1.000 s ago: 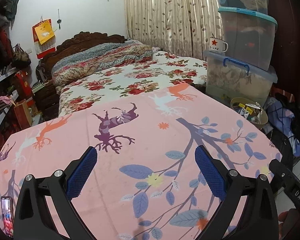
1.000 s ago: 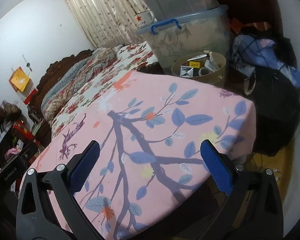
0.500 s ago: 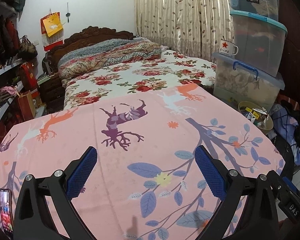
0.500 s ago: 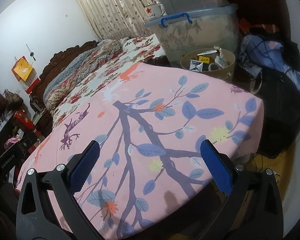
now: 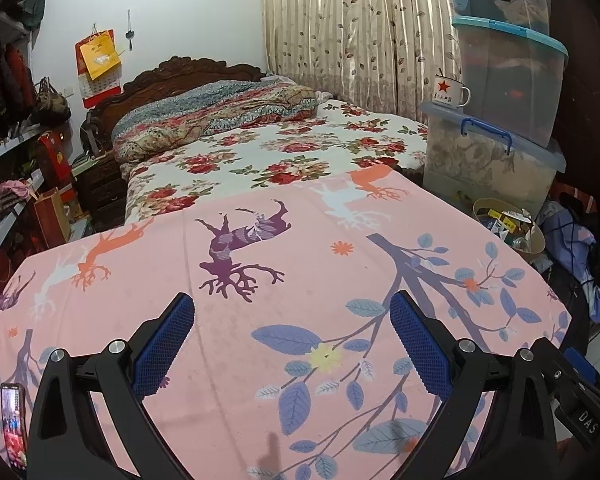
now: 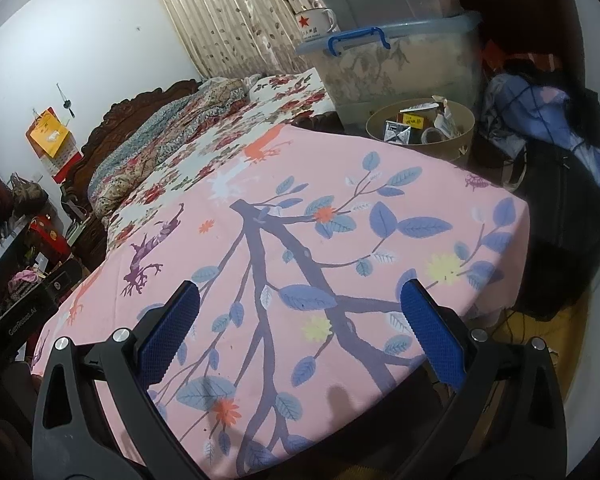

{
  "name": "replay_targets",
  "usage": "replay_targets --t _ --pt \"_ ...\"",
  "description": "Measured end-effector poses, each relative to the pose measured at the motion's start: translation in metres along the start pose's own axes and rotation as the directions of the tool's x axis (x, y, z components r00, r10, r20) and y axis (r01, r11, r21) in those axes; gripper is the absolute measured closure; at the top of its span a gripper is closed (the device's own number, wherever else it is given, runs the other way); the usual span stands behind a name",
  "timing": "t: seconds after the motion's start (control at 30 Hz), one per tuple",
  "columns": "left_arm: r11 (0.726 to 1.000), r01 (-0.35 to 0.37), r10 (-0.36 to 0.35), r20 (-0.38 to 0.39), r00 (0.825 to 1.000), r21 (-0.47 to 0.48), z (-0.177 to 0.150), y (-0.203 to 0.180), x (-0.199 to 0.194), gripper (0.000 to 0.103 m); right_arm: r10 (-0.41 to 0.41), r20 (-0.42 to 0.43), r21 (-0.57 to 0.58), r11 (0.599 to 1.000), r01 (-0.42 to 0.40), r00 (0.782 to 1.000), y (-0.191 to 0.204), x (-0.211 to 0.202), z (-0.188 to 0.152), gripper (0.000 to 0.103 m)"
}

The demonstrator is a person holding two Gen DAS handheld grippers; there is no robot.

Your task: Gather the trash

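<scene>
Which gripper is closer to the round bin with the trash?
Right. The right gripper faces the bin across the table's corner; the left gripper, open too, sits farther back.

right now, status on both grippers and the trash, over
Left gripper open, empty. Right gripper open, empty. Trash sits in the round bin beyond the table's far right corner. Pink tablecloth shows no loose trash; nothing blocking.

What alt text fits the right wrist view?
Open right gripper, holding nothing, over a pink cloth printed with branches. Beyond its far edge, a round bin of trash stands before a clear storage box.
</scene>
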State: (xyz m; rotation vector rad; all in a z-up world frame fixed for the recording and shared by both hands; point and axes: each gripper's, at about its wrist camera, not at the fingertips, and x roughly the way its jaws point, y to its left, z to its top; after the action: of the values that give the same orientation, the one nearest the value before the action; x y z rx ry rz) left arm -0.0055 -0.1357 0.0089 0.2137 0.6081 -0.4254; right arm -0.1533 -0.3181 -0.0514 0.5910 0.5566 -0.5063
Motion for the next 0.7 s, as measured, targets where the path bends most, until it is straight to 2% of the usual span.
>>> replay_targets --t 0.33,0.7 --pt "0.999 0.023 -0.024 0.015 1.000 0.023 -0.001 -0.006 -0.004 0.009 0.004 0.014 -0.003 1.000 -0.004 1.000 -0.001 -0.004 0.000 0.004" --pt "1.000 0.019 -0.020 0.027 0.999 0.015 0.000 -0.007 -0.007 0.009 -0.028 0.081 0.015 1.000 0.027 0.996 -0.006 -0.015 0.005 0.004"
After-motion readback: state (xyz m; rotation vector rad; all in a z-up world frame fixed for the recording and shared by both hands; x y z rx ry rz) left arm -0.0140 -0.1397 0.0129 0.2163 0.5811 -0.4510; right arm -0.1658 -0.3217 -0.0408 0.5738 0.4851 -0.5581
